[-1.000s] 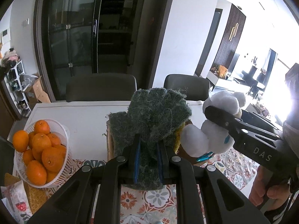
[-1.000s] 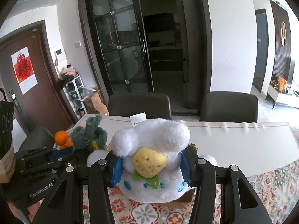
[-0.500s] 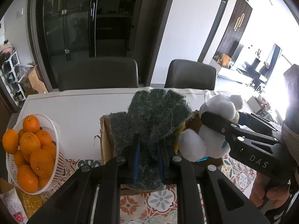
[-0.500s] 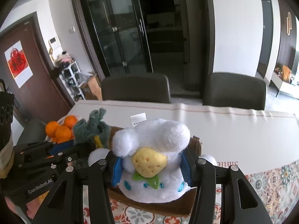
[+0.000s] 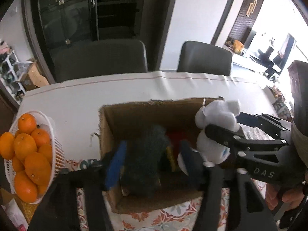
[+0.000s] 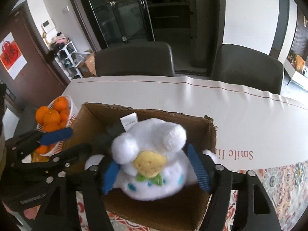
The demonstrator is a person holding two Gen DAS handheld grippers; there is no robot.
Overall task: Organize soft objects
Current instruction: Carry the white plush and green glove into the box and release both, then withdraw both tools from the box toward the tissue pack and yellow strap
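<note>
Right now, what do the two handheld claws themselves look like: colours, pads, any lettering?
Both are matte black plastic frames with silver screw heads and ribbed blue pads on the fingers. The right claw shows white "DAS" lettering on its side in the left wrist view. The left claw carries faint pale lettering on its body, too blurred to read.

oranges [image 5: 28,150] in white basket [image 5: 57,159] | two chairs [image 5: 100,57] | doors, probably glass

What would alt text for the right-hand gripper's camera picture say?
A white plush toy sits between the opening blue-padded jaws of the right gripper, over an open cardboard box on a white-covered table. To the left are the left gripper and a basket of oranges.
</note>
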